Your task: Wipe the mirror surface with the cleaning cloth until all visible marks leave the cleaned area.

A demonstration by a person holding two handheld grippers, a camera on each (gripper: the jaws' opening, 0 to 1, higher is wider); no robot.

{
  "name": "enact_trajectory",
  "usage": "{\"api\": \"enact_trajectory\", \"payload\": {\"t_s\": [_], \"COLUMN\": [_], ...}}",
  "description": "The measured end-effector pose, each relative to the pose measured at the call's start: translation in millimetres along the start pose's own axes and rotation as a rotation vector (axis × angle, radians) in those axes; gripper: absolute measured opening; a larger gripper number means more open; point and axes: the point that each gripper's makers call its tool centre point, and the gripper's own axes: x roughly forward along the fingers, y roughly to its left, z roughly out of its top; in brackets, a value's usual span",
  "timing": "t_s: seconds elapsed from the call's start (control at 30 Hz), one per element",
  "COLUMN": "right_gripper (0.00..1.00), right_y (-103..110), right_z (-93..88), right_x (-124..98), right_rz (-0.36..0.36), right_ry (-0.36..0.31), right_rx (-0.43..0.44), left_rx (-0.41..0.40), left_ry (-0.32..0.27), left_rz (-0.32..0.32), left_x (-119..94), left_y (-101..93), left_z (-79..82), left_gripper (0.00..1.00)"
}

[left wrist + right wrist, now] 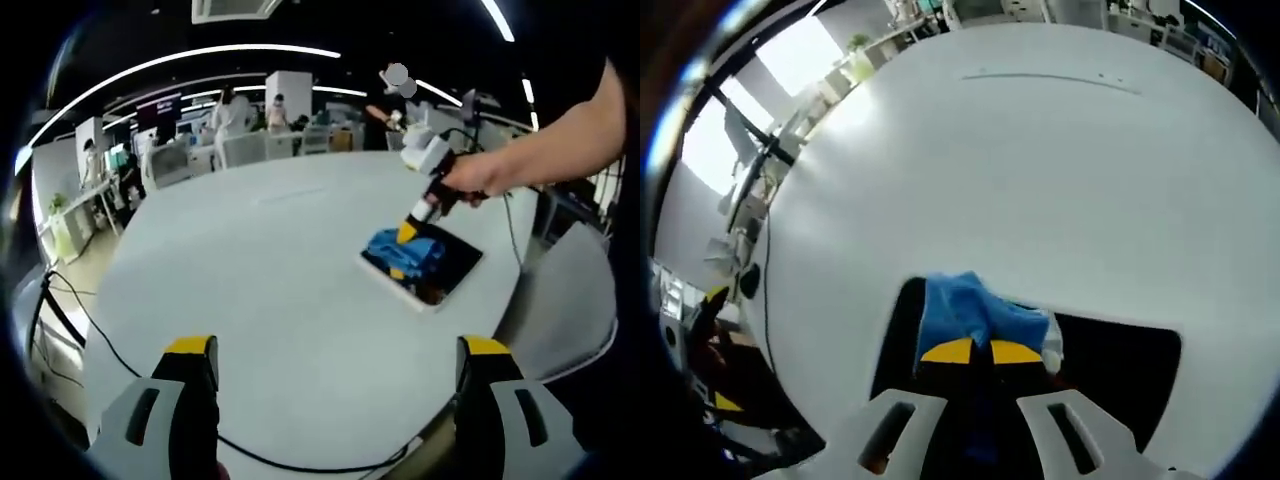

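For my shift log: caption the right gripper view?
Right tool shut on the blue cloth, pressing it onto the dark mirror on the white table.

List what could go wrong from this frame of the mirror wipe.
1. The mirror lies near the white table's edge with nothing bracing it; the left gripper hovers apart, open, so wiping force might slide it off.
2. The right gripper pinches the blue cloth in a bunch, so its hard yellow tips may touch the glass.
3. Bunched, the cloth covers little area, so marks could be missed.
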Motion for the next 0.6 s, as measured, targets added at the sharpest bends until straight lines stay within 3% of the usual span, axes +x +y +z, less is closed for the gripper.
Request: {"api": "enact_trajectory", "payload": {"t_s": [0.6], "right_gripper": [0.0], "right_y": [12], "right_z": [-40.6], "right_x": [-13], "right_rz": [0.02], "right_ry": [-0.026], "right_rx": [-0.008], "left_rx": [0.009], "left_ry": [-0.005], "left_rz": [-0.033], "left_x": [7], "left_y": [-11.3], "left_z": [7.4], "left_gripper": [0.99]}}
